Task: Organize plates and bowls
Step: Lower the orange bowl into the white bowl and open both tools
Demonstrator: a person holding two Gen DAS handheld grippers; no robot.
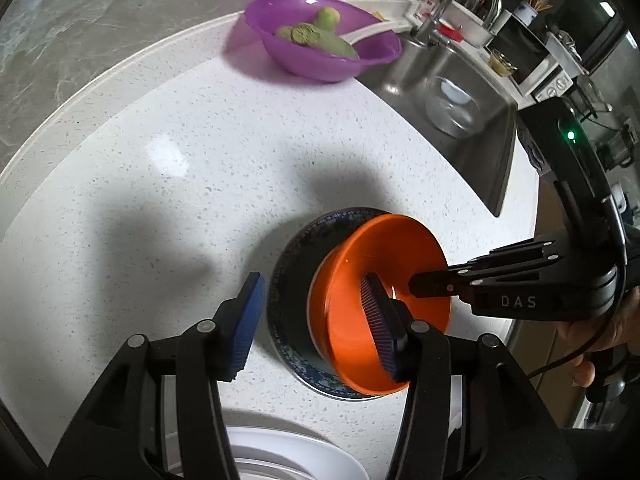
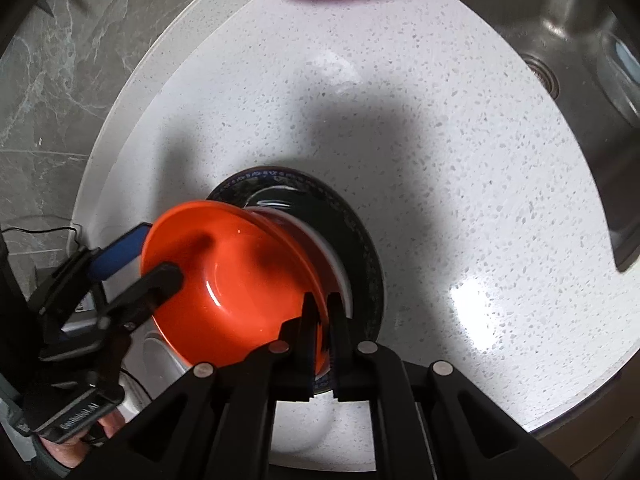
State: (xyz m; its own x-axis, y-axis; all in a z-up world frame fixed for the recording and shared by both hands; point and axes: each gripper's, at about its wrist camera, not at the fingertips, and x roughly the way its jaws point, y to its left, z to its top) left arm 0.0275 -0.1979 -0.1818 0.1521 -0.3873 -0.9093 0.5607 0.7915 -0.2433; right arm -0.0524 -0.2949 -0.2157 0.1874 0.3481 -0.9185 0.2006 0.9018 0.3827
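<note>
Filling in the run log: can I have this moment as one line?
left gripper: open, astride orange bowl rim | right gripper: shut on orange bowl rim | orange bowl: tilted in dark patterned bowl | white counter

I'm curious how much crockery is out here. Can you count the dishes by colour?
Orange bowl: 1
Dark blue patterned bowl: 1
Purple bowl: 1
White plate: 1
Clear glass bowl, in the sink: 1
Total: 5

Glossy orange bowl, speckled countertop
</note>
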